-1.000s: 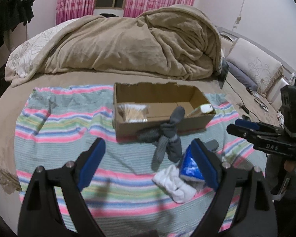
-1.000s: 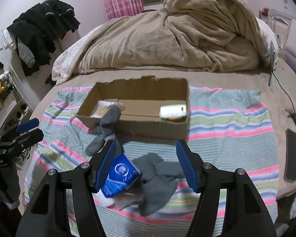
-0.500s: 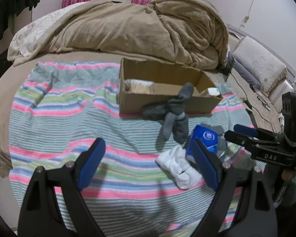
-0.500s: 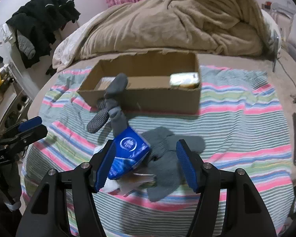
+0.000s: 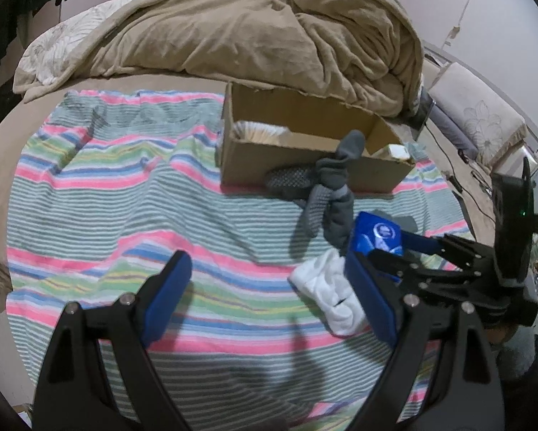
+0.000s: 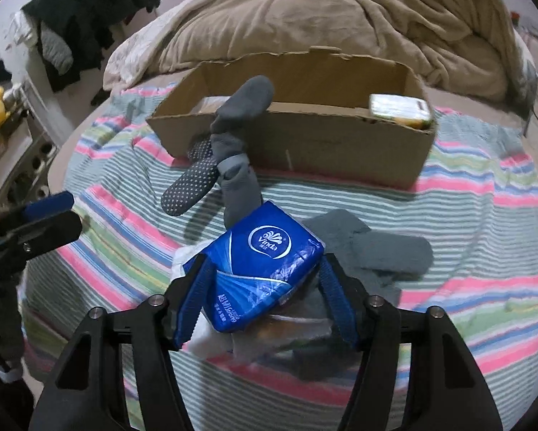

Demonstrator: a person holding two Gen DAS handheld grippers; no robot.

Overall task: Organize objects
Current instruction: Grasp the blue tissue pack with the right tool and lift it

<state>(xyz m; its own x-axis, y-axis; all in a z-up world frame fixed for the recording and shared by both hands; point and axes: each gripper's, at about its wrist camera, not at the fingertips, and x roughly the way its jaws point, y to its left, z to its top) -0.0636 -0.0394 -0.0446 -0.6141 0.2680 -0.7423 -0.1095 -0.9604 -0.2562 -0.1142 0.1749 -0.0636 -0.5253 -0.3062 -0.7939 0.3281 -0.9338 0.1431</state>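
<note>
A blue tissue pack (image 6: 269, 269) lies on a striped blanket (image 6: 466, 222), over white socks (image 5: 335, 294) and a grey sock (image 6: 373, 248). My right gripper (image 6: 263, 287) has its jaws closed in on both sides of the pack; it also shows in the left wrist view (image 5: 408, 251). My left gripper (image 5: 269, 283) is open and empty above the blanket, left of the white socks. A knotted grey sock pair (image 6: 229, 151) leans on an open cardboard box (image 6: 304, 143) that holds a small packet (image 6: 400, 109).
A rumpled tan duvet (image 5: 251, 32) lies behind the box. Dark clothes (image 6: 85, 14) hang at the left wall. Pillows (image 5: 480, 125) and a cable (image 5: 452, 176) lie on the right side of the bed.
Both grippers moved forward and lower. My right gripper's jaws narrowed around the blue tissue pack, which now sits between them. My left gripper stayed open.
</note>
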